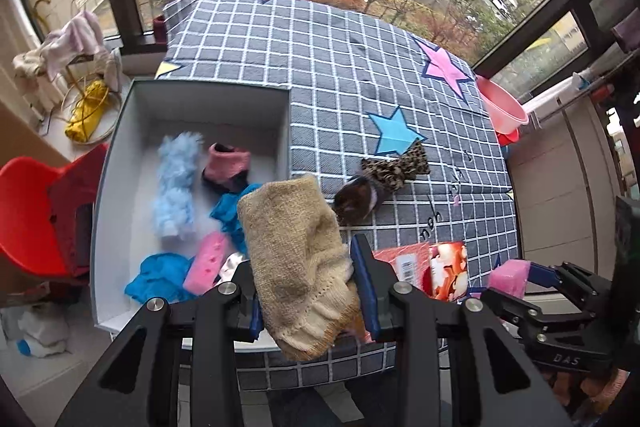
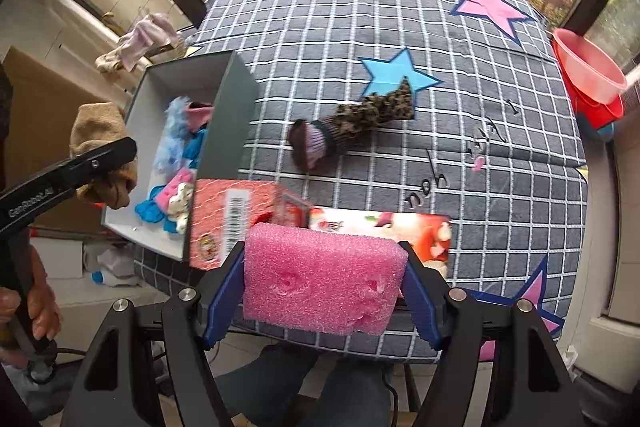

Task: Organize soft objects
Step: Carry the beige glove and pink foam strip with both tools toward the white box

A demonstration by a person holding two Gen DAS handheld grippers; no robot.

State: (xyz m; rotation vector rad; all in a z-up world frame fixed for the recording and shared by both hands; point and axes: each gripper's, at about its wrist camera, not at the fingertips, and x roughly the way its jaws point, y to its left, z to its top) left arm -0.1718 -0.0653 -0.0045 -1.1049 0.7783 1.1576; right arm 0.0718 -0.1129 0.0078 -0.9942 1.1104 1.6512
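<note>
My left gripper is shut on a beige knitted sock, held over the near right corner of the white box. Inside the box lie a fluffy light-blue piece, a pink sock, blue cloths and a pink sponge. My right gripper is shut on a pink foam sponge above the table's near edge. A leopard-print sock lies on the checked cloth beside a blue star. The left gripper with the beige sock shows at the left in the right wrist view.
A red printed carton lies near the table's front edge beside the box. Pink and red basins stand off the table's right side. A red chair stands left of the box. A person's hand and legs show below.
</note>
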